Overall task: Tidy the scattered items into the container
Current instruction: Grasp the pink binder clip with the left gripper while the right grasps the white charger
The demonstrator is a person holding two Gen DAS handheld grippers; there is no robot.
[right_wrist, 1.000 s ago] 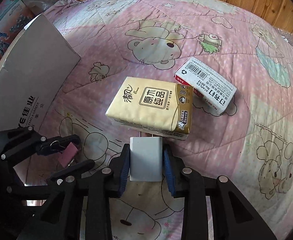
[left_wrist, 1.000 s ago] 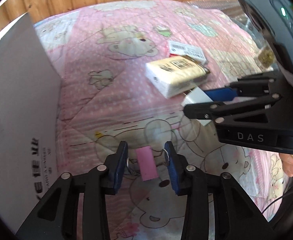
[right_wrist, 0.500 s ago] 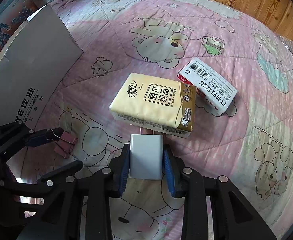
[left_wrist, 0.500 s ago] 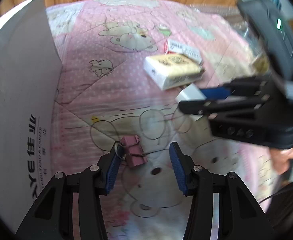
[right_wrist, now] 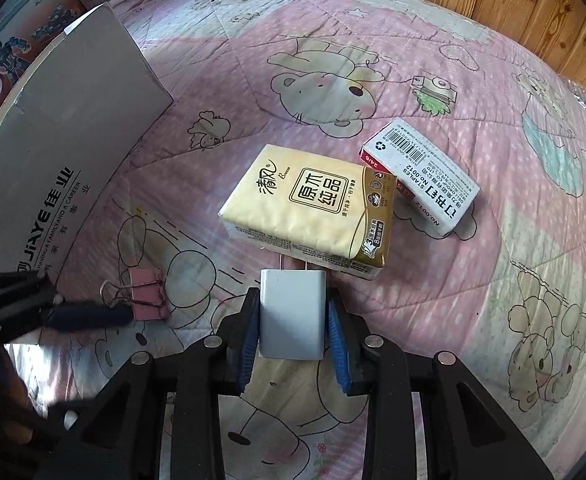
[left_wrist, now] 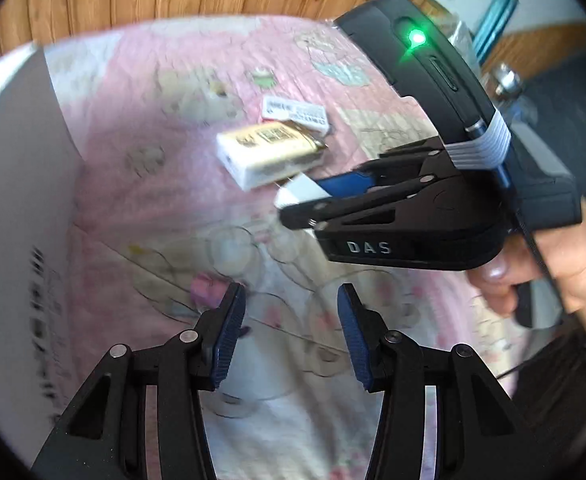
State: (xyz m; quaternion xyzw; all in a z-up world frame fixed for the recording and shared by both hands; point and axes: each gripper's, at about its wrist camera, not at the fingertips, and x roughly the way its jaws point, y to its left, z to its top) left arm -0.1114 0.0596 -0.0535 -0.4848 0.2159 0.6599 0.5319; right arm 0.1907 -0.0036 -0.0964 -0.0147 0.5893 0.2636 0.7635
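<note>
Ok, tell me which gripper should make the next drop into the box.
Right. The right gripper is clamped on the white charger, ready to carry to the cardboard box. The left gripper is open and empty, the pink binder clip lying on the quilt.

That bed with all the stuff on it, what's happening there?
A person is tidying small things into the cardboard box with two hand-held grabbers. The right gripper has its fingers closed on a white charger. The left gripper has just opened, with nothing between its fingers, and the pink binder clip lies on the quilt by the box. A tissue pack and a staples box wait on the quilt too.
</note>
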